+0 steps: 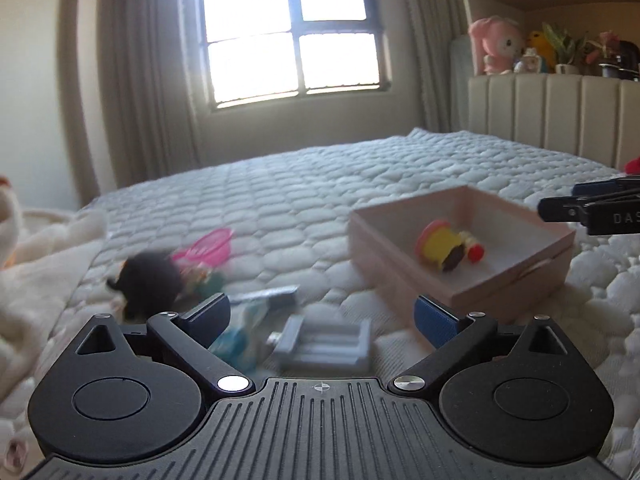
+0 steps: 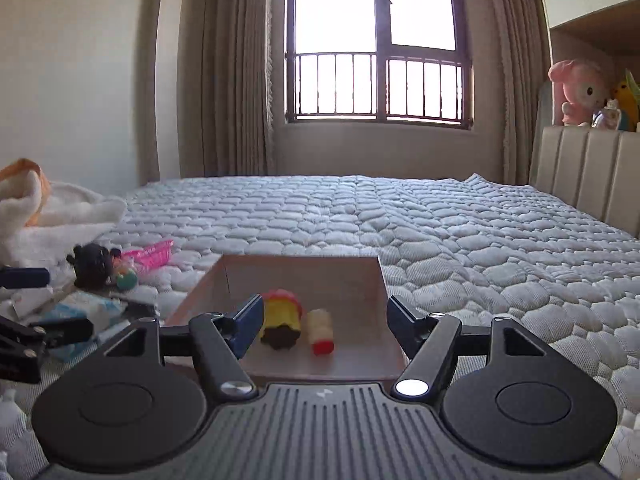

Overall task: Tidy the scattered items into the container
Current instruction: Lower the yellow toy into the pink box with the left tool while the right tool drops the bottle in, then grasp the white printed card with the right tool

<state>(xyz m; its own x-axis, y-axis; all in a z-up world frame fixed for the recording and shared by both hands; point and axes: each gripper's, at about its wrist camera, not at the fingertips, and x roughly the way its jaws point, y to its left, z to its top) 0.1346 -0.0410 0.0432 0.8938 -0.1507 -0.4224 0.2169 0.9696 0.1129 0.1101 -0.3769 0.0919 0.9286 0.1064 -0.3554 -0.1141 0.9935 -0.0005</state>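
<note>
2 grippers, left gripper point(image 1: 322, 314) and right gripper point(image 2: 322, 326), hang open and empty, so we risk snagging the grey clamp point(image 1: 324, 344) against its crowded neighbours short of the pink box point(image 1: 400, 264).

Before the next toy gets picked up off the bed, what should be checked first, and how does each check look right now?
1. Left gripper free to grab: ok, jaws wide apart with nothing between them.
2. Right gripper empty: ok, open above the box, holding nothing.
3. Pink box has room: ok, only the yellow toy lies inside.
4. A target lies ahead of the left gripper: ok, the grey clamp-like piece sits just beyond its fingertips.
5. Pile is easy to separate: cannot tell, the black plush, pink basket and blue-white packet crowd together and the left view is blurred.
</note>
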